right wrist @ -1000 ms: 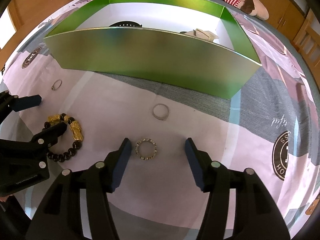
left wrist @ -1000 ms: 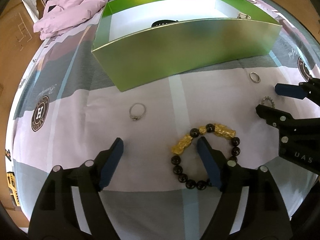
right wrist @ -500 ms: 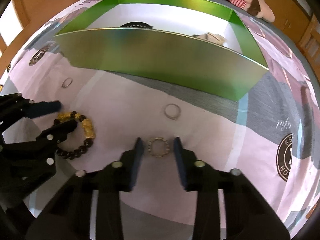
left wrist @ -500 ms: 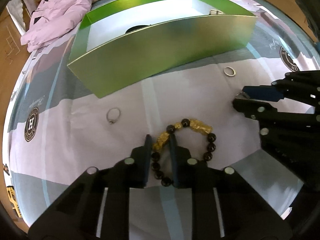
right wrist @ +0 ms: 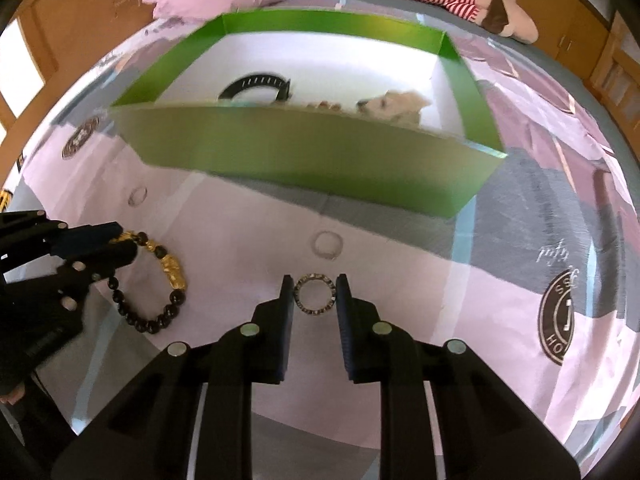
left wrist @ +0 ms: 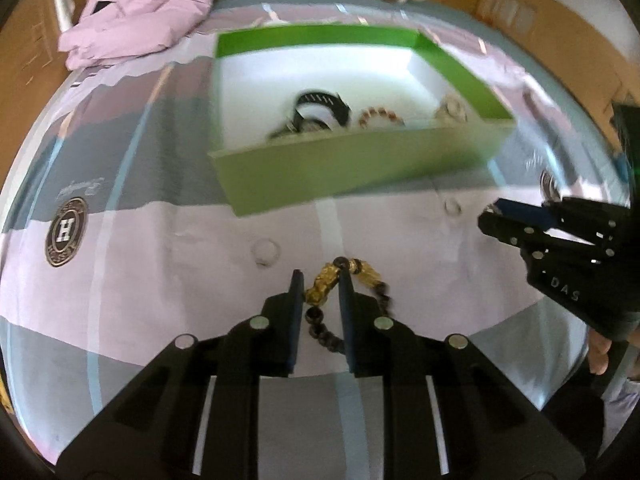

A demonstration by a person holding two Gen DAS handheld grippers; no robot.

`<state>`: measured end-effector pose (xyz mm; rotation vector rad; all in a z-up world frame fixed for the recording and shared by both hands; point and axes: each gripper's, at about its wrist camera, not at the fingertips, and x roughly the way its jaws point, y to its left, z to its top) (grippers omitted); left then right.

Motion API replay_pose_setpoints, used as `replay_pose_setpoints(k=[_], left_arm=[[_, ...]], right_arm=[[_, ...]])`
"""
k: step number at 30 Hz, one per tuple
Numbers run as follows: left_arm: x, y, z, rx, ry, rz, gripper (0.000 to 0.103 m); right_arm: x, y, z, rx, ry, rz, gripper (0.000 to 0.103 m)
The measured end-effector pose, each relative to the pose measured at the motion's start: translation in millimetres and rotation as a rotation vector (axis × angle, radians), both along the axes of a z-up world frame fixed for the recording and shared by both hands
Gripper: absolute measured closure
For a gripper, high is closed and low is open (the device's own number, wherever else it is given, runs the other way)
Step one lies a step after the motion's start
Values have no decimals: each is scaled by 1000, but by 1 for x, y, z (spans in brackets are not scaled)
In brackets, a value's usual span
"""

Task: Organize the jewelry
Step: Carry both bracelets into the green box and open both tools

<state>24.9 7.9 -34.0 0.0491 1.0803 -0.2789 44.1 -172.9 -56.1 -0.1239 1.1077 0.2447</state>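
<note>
My left gripper (left wrist: pixel 320 280) is shut on the gold charm of a black-and-gold bead bracelet (left wrist: pixel 322 286). The bracelet hangs from it just above the bedsheet, as the right wrist view shows (right wrist: pixel 172 276). My right gripper (right wrist: pixel 314 286) is shut on a small stone-set ring (right wrist: pixel 304 306), held flat between the pads. Each gripper shows in the other's view: the left gripper (right wrist: pixel 120 240) at the left edge, the right gripper (left wrist: pixel 492 220) at the right edge. Beyond both stands an open green box (left wrist: pixel 360 168) with a white floor.
The green box (right wrist: pixel 300 148) holds a black watch strap (left wrist: pixel 320 104), a bead bracelet (left wrist: pixel 380 116) and a pale piece (left wrist: pixel 452 110). Two plain rings (left wrist: pixel 266 250) (left wrist: pixel 452 206) lie loose on the pink-and-grey sheet in front of the box. A lilac garment (left wrist: pixel 140 8) lies behind.
Both grippers have gone from wide open to shut, the left on the bracelet and the right on the stone-set ring. Both have then risen, so more of the box floor shows.
</note>
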Motion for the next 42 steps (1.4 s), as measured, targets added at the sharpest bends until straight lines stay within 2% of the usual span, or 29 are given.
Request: replay_pose_setpoints(k=[8, 13, 16, 20, 23, 25, 28, 31, 34, 37, 39, 42], left_arm=[[2, 12, 17, -54, -22, 31, 87], [2, 11, 59, -75, -112, 16, 87], [12, 12, 87, -114, -155, 7, 87], [44, 5, 107, -104, -198, 1, 87], [65, -3, 97, -82, -192, -3, 87], [79, -12, 77, -48, -176, -18, 87], [89, -19, 48, 20, -148, -11, 88], [92, -21, 33, 38, -116, -14, 88], [89, -17, 36, 30, -129, -2, 88], [80, -5, 52, -18, -155, 24, 86], [70, 5, 61, -36, -169, 41, 85], [52, 14, 64, -6, -190, 63, 85]], right_arm=[[1, -19, 33, 54, -63, -37, 82], [2, -23, 42, 65, -83, -53, 82], [5, -22, 63, 76, -134, -43, 82], [14, -19, 91, 114, -218, -29, 82], [32, -15, 102, 170, -269, 3, 82], [46, -16, 100, 212, -274, 3, 82], [72, -13, 81, 256, -211, -7, 82], [89, -6, 57, 241, -141, -22, 82], [89, 8, 45, 199, -101, 11, 80], [82, 13, 45, 132, -117, 18, 65], [77, 8, 53, 176, -122, 16, 63], [64, -6, 68, 244, -129, 1, 58]])
